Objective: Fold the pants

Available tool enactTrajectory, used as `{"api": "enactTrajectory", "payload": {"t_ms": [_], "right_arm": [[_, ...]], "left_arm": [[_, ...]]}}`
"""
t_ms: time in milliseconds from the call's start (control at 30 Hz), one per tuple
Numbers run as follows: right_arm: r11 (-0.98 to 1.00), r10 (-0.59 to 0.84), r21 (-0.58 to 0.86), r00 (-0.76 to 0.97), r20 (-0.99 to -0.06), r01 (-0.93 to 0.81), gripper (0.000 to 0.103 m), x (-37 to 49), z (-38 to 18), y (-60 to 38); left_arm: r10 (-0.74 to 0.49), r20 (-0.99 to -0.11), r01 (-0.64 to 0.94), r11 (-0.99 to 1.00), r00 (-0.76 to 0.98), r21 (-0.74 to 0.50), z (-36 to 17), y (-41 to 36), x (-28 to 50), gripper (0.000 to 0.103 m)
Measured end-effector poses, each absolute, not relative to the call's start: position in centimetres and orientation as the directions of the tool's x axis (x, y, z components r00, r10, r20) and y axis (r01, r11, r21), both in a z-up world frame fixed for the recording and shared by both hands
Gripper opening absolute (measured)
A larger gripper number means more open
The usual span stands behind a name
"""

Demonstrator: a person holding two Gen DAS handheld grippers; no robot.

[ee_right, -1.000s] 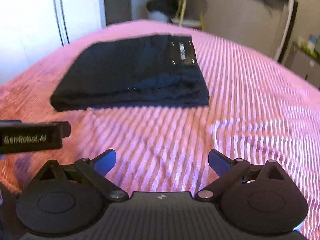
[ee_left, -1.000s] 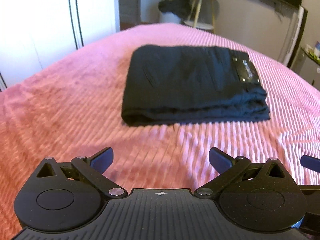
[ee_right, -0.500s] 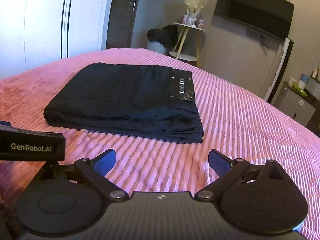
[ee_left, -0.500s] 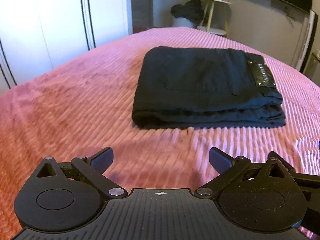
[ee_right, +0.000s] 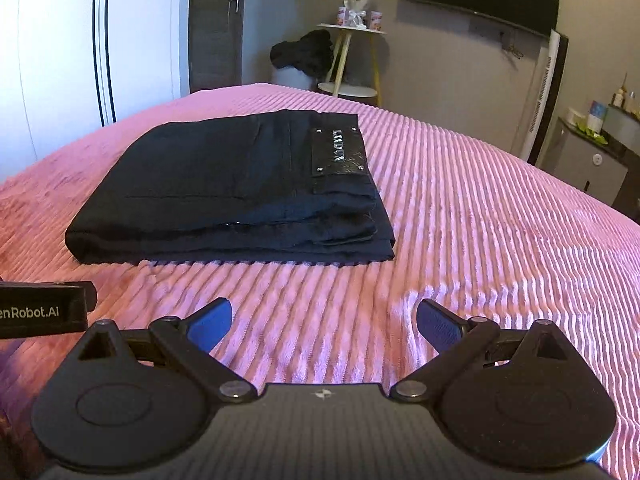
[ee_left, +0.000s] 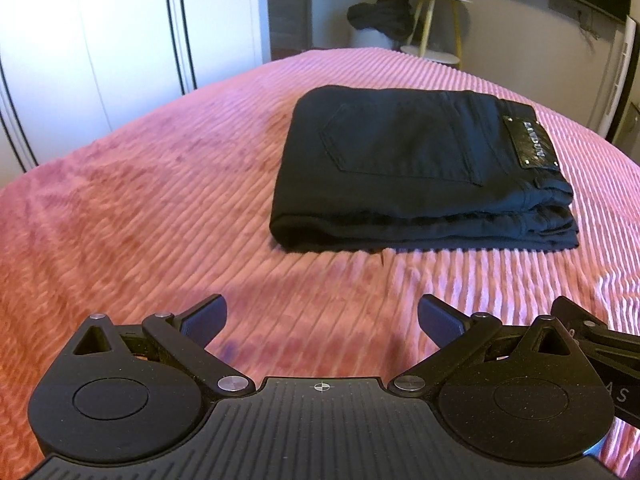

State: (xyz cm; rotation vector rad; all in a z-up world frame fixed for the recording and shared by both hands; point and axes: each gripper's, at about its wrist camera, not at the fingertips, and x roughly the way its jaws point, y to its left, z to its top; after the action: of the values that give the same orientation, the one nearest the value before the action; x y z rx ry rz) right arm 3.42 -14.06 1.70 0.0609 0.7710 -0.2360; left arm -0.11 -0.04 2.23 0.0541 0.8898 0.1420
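Both grippers, left (ee_left: 320,316) and right (ee_right: 324,320), have drawn back from the pants (ee_left: 416,168), jaws wide and empty. Folding looks finished on the bed (ee_left: 140,208); nothing remains but withdrawing.

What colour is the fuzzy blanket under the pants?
Pink, with raised stripes: the blanket shows best in the right wrist view, beneath the black pants.

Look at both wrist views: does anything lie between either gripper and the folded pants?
Nothing visible does. In each view only bare pink bedspread separates the open left gripper and open right gripper from the pants. The pants lie folded flat, touched by neither gripper.
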Motion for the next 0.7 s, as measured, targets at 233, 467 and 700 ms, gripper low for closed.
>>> {"api": "enactTrajectory", "payload": {"t_ms": [233, 467, 700], "right_arm": [[0.971, -0.186, -0.024, 0.694, -0.696, 0.236, 0.099, 3.30, 1.78, -14.03], [0.973, -0.186, -0.032, 0.699, -0.690, 0.228, 0.099, 3.20, 1.85, -13.73], [0.971, -0.174, -0.005, 0.697, -0.696, 0.238, 0.099, 3.16, 1.84, -14.25]], "left_arm": [[0.142, -0.773, -0.094, 0.990, 0.618, 0.107, 2.28, -0.07, -0.28, 0.103], [0.138, -0.777, -0.091, 0.990, 0.615, 0.104, 2.30, -0.12, -0.31, 0.103], [0.140, -0.779, -0.095, 0.990, 0.611, 0.103, 2.24, -0.08, -0.30, 0.103]]}}
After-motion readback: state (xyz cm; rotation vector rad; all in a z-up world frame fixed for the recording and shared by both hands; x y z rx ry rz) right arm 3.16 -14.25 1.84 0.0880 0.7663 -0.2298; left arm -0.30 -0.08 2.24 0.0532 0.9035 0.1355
